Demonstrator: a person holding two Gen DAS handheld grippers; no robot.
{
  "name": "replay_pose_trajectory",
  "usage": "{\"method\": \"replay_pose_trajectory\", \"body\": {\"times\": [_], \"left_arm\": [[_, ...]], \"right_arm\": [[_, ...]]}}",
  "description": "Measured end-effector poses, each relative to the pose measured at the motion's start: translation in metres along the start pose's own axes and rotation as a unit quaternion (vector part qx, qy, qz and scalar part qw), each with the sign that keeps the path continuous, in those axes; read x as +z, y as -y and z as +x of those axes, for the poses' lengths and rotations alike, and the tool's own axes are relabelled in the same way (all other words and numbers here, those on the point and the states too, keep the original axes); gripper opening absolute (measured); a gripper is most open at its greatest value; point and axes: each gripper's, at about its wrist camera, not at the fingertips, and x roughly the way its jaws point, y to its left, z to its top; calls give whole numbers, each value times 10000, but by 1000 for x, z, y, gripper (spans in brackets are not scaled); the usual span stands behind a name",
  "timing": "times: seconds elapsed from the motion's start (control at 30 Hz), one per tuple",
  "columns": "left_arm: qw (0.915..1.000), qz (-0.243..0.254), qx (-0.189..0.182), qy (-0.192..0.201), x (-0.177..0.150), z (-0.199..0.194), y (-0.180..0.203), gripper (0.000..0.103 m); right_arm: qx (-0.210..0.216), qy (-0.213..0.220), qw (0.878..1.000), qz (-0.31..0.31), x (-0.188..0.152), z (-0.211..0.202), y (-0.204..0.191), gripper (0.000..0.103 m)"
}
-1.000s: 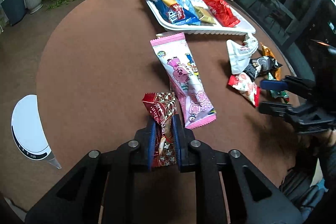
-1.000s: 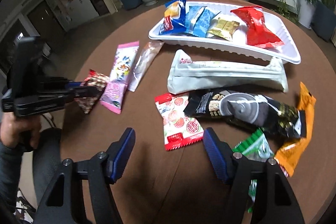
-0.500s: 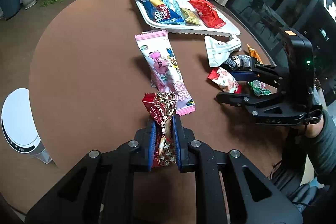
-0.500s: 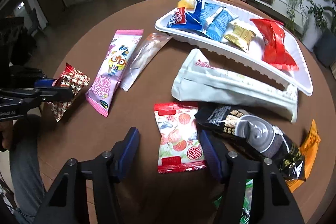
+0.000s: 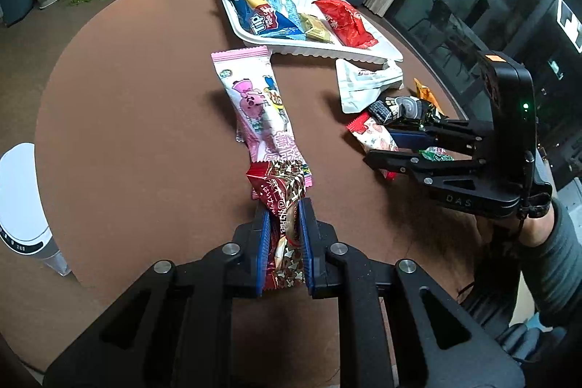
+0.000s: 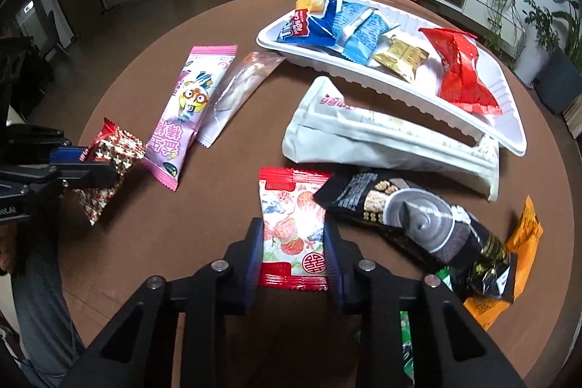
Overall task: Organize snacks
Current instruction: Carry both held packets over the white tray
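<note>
Both wrist views look down close, sharing the tray [image 5: 367, 55]

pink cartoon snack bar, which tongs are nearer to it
Left. The left tongs, shut on the red star-print candy, sit at the pink cartoon snack bar's near end; the right tongs straddle the strawberry-print packet, farther off.

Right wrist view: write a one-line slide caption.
Right gripper straddles a strawberry candy packet near the snack tray.

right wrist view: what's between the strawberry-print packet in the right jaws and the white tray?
Right wrist view: the long white pouch lies across that stretch, between the strawberry-print packet and the white tray. The black packet's top corner also edges in beside it.
</note>
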Motion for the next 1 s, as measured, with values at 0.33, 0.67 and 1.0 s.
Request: {"method": "replay_pose_trajectory", "body": {"times": [0.33,0.67,1.0], "left_arm": [[9994,-126,-309,112,1,4,12,14],[9970,-215,-668,317,17,3,28,14],[9946,-263,-762,660,73,-8,25,14]], "right_arm": [[910,258,9934,648,-19,-23,-1,32],[1831,680,9665,1662,-34,-58,41,32],[1685,1312,9440,2516,-35,-93,124,32]]}}
